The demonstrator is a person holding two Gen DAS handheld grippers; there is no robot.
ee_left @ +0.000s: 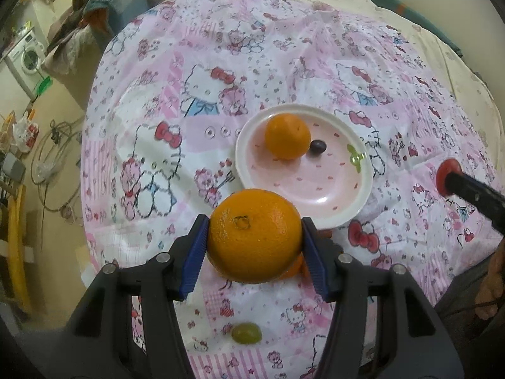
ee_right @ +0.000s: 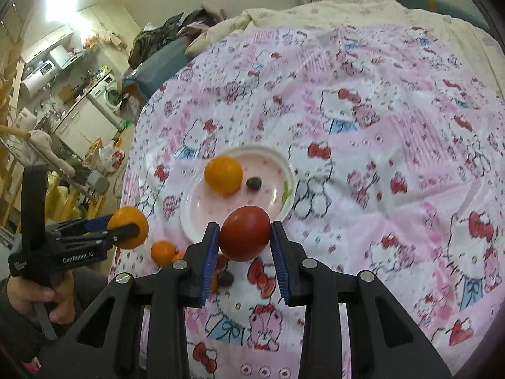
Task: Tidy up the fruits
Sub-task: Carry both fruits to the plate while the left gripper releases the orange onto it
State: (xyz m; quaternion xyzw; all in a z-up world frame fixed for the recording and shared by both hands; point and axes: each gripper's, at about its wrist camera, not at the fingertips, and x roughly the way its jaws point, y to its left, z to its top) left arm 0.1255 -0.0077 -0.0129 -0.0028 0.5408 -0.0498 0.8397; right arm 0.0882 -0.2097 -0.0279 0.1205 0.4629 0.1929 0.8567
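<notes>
My left gripper (ee_left: 255, 237) is shut on a large orange (ee_left: 254, 235) and holds it just short of the near rim of a pink and white plate (ee_left: 315, 186). On the plate lie a smaller orange (ee_left: 287, 135) and a dark grape (ee_left: 317, 147). My right gripper (ee_right: 245, 237) is shut on a red tomato (ee_right: 245, 237) above the plate's near edge (ee_right: 189, 221); the tomato also shows at the right of the left wrist view (ee_left: 445, 173). A green grape (ee_left: 246, 333) lies under my left gripper. A small orange (ee_right: 162, 252) and a dark grape (ee_right: 225, 279) lie near the plate.
The plate sits on a pink Hello Kitty cloth (ee_left: 394, 94) spread over a bed. A cream quilt (ee_right: 331, 9) is bunched at the far end. The bed edge drops on the left to a floor with cables (ee_left: 53, 158) and a washing machine (ee_left: 26, 60).
</notes>
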